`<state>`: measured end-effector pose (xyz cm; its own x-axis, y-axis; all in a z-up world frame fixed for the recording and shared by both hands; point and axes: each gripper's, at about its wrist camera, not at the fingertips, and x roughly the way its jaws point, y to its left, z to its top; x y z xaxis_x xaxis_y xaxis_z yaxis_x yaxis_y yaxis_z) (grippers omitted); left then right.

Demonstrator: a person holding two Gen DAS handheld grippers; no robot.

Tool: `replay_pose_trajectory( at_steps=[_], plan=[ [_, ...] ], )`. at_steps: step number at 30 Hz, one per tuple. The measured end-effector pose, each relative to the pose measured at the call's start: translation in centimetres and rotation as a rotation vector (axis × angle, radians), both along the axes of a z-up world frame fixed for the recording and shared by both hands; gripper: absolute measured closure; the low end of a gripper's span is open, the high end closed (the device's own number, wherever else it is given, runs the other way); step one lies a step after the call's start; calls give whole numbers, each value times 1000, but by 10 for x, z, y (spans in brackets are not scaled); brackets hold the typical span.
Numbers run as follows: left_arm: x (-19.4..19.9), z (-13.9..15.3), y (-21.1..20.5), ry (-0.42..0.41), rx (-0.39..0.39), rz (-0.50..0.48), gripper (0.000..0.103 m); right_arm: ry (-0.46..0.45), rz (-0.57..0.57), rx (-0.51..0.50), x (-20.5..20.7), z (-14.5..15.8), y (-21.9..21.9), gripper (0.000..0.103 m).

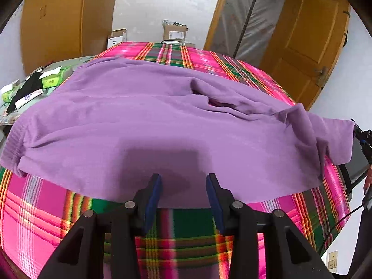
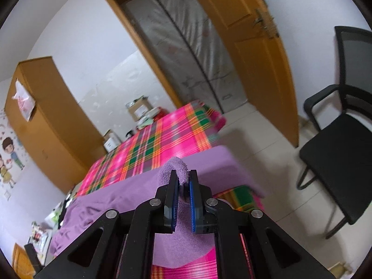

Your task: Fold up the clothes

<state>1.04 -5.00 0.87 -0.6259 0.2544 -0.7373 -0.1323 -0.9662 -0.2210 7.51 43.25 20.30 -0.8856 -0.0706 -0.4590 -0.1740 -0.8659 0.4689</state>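
- Nearest to me, my right gripper (image 2: 183, 181) is clamped on a bunched fold of the purple garment (image 2: 130, 195); cloth bulges up between the two pads and drapes down below them, so the pinch looks deep enough to carry.
- My left gripper (image 1: 183, 182) hangs over the garment's near hem with its fingers apart and nothing between them; I judge it is free to pin or pick up the edge.
- The garment lies spread across the plaid bedspread (image 1: 176, 237), with one end lifted toward the right side of the bed where my right grip has it.
- To do this fold well, I carry the held end low and level across the body, keep the cloth taut, and use the left fingers to hold the hem so the layer underneath does not drag.
- Further off, wrinkles (image 1: 214, 97) sit mid-garment; I smooth those before creasing.
- Beyond the bed, the black chair (image 2: 337, 144) stands well apart from my swing.
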Motion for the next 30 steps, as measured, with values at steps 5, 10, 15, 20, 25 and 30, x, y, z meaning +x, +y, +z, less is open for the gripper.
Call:
replay_pose_trajectory(
  at_steps=[5,10,15,20,25,30],
  plan=[
    [-1,-1,5,-3,4,-12,63,-5,-78,13,6,3,22,94],
    [-1,0,10,-3,8,-30,63,-38,-155,25,12,-2,39,93],
    [-1,2,20,-1,1,-54,63,-77,-201,26,16,-11,50,91],
    [-3,2,29,-11,-27,-50,63,-105,-199,32,17,-19,51,84],
    [-6,0,33,-21,-54,-29,63,-113,-124,49,12,-26,35,74],
    [-6,-2,38,-15,-92,-23,63,-96,-12,49,3,-28,11,66]
  ],
)
